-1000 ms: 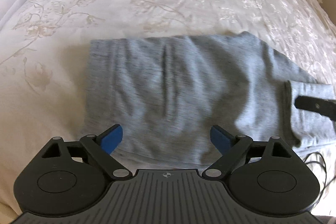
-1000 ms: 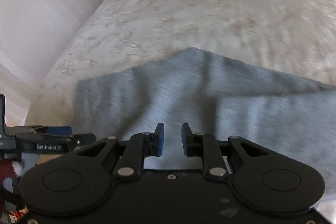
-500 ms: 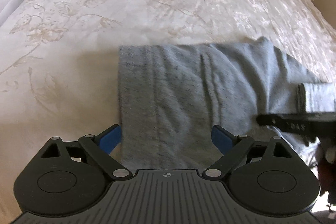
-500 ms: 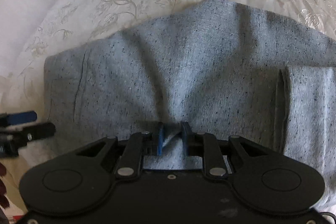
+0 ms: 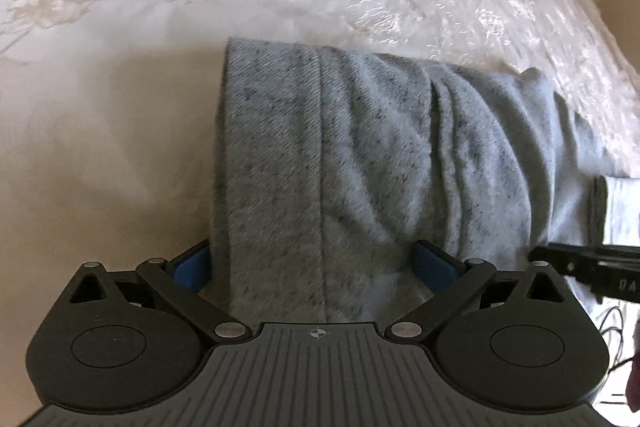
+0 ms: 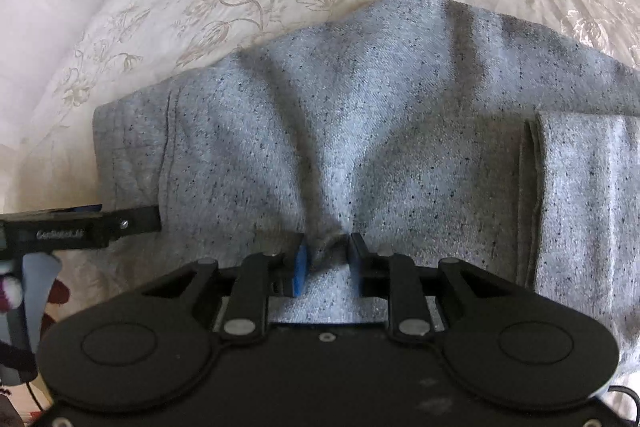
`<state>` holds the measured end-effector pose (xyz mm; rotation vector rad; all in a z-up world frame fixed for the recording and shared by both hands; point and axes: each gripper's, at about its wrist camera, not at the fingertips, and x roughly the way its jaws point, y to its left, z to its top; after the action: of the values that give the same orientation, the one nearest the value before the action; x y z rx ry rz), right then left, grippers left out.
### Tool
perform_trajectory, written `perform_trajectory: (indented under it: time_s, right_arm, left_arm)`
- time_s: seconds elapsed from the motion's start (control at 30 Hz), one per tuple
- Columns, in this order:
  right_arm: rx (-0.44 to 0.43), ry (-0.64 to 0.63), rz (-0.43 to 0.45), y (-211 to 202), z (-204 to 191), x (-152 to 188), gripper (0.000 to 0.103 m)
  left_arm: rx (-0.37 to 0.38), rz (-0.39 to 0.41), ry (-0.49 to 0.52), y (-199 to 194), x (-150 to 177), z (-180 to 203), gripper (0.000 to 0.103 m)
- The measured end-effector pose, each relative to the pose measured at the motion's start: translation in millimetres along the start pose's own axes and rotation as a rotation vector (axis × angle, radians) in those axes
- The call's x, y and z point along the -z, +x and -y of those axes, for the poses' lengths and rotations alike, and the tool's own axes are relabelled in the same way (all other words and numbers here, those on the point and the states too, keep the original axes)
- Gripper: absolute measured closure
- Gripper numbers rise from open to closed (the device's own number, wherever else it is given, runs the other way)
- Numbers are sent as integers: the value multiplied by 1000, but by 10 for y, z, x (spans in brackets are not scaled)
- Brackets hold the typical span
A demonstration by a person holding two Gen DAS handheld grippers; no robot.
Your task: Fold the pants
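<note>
1. On a cream bedspread (image 5: 120, 155) with a floral pattern, our left gripper (image 5: 316, 263) hangs over the near left end of the grey pants (image 5: 360, 155); its jaws have just been opening and stand wide, a strip of cloth between them, neither blue pad pressing it
2. The risk on this side, as we judge it: closing from here could take only the top layer, or slip off the left edge beside the pad, and the fold would skew
3. Further right, our right gripper (image 6: 326, 259) is narrow and pinches a puckered ridge of the same pants (image 6: 360, 107) at the near edge, creases fanning away from the pads
4. The risk here: a pull on so small a bunch may tear it free or drag the folded cuff (image 6: 580, 207), lying just to the right, out of line
</note>
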<state>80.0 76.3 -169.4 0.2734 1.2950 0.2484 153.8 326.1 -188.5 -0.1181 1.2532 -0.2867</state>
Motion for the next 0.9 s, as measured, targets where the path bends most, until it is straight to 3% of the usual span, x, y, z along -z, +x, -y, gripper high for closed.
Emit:
perform_trajectory:
  time_s: [0.13, 0.27, 0.43, 0.57, 0.6, 0.67, 0.73, 0.8, 0.83, 0.9]
  right_arm:
    - [-8, 13, -7, 7, 23, -23, 77]
    - [-24, 7, -5, -57, 56, -90, 76]
    - [-52, 28, 106, -378, 180, -331, 76]
    - [-16, 69, 174, -451, 382, -626, 76]
    - [-4, 83, 182, -429, 441, -709, 76]
    - [17, 95, 190, -341, 535, -873, 78]
    - [42, 97, 190, -232, 606, -1018, 84]
    - [57, 111, 172, -98, 664, -1134, 86]
    - [72, 120, 157, -4, 682, -1209, 87]
    - [102, 120, 127, 178, 713, -1309, 95]
  left_arm:
    - [72, 14, -32, 39, -105, -6, 0]
    - [44, 0, -54, 120, -189, 67, 0]
    - [20, -3, -58, 116, -184, 112, 0]
    - [15, -28, -58, 118, -233, 135, 3]
    - [17, -31, -57, 118, -251, 142, 6]
    - [20, -22, -40, 70, -264, 172, 33]
    - [37, -12, -24, -4, -267, 207, 49]
    - [41, -2, -4, -53, -273, 251, 59]
    - [35, 4, 4, -75, -277, 268, 70]
    - [40, 17, -3, -115, -297, 262, 74]
